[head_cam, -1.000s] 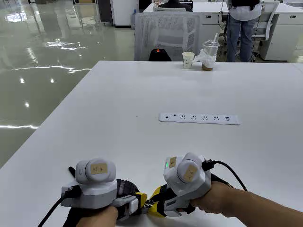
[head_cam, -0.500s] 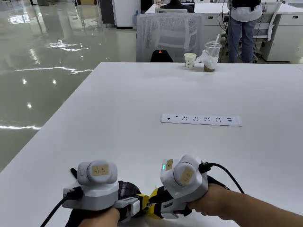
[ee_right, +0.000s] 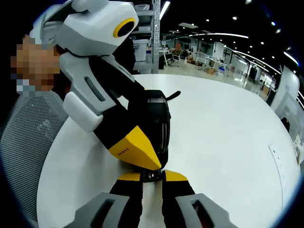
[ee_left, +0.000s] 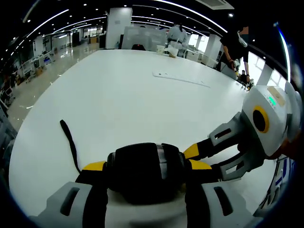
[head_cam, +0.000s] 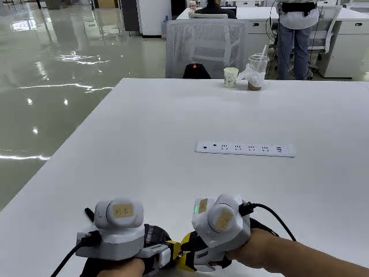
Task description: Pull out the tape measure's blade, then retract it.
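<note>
- Left gripper view: tape measure [ee_left: 145, 178], a black rubber-clad case, at the near edge of the white table [ee_left: 118, 90]. It is clamped across its flanks by the left gripper [ee_left: 146, 166], whose jaws are spread to the case's width with yellow pads pressed to both sides.
- Wrist strap [ee_left: 69, 142]: black, lying slack on the table beside the case, apart from both grippers.
- Right gripper view: right gripper [ee_right: 153, 176], jaws drawn almost together and nipping a small dark metal piece at the case's mouth, judged to be the blade's end hook [ee_right: 153, 174]. The hook sits right at the mouth, so the pull-out is judged not yet begun.
- Head view: the two grippers face each other low in the picture, with the tape measure between them and largely covered. A power strip [head_cam: 244, 149] lies well apart, farther up the table.
- Handling, case: judged rigid, compact and fairly heavy for its bulk. The ribbed rubber shell should resist slipping. The broad flat flanks are the place to hold it, and the present hold suits.
- Handling, blade: judged thin sprung steel, stiff along its curve and liable to kink if bent sideways.
  - The hook is small and smooth, so it should be taken squarely and drawn straight out in line with the mouth.
  - The spring will pull back throughout, so the return should be eased in, not let snap home.
</note>
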The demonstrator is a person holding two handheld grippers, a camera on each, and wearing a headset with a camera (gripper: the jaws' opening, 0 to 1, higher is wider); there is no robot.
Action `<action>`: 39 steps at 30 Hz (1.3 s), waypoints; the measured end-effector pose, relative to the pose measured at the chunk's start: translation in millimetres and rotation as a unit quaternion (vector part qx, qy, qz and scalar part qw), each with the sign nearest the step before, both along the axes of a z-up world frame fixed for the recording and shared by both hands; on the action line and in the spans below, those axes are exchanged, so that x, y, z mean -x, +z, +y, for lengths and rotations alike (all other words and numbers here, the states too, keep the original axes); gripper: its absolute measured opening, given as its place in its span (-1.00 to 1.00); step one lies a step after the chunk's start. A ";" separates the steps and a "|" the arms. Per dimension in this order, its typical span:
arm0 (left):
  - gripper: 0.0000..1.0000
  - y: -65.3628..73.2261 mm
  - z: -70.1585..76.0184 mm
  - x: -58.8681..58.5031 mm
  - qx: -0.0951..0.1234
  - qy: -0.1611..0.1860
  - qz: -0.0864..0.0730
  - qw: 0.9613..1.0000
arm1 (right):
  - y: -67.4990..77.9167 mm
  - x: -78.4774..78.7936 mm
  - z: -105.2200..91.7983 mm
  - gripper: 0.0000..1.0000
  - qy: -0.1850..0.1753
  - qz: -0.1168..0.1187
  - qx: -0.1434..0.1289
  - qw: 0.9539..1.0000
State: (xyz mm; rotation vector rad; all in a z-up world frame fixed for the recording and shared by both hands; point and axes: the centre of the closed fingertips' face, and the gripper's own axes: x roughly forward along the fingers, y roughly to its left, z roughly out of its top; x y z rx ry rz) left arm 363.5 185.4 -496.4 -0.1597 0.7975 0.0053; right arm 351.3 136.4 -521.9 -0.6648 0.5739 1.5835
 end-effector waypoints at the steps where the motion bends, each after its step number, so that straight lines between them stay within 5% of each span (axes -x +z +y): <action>1: 0.23 -0.1 -0.1 0.0 0.000 0.000 0.001 1.000 | 0.3 0.2 0.0 -0.76 0.000 -0.001 0.001 1.000; 25: 0.26 3.6 -1.9 1.5 -0.009 -0.010 0.000 1.000 | 8.2 -4.3 -4.7 -0.67 -0.025 -0.011 -0.004 1.000; 39: 0.36 8.1 -7.4 7.8 -0.006 -0.026 -0.003 1.000 | 17.6 -1.8 -28.3 -0.50 -0.049 -0.012 -0.003 0.999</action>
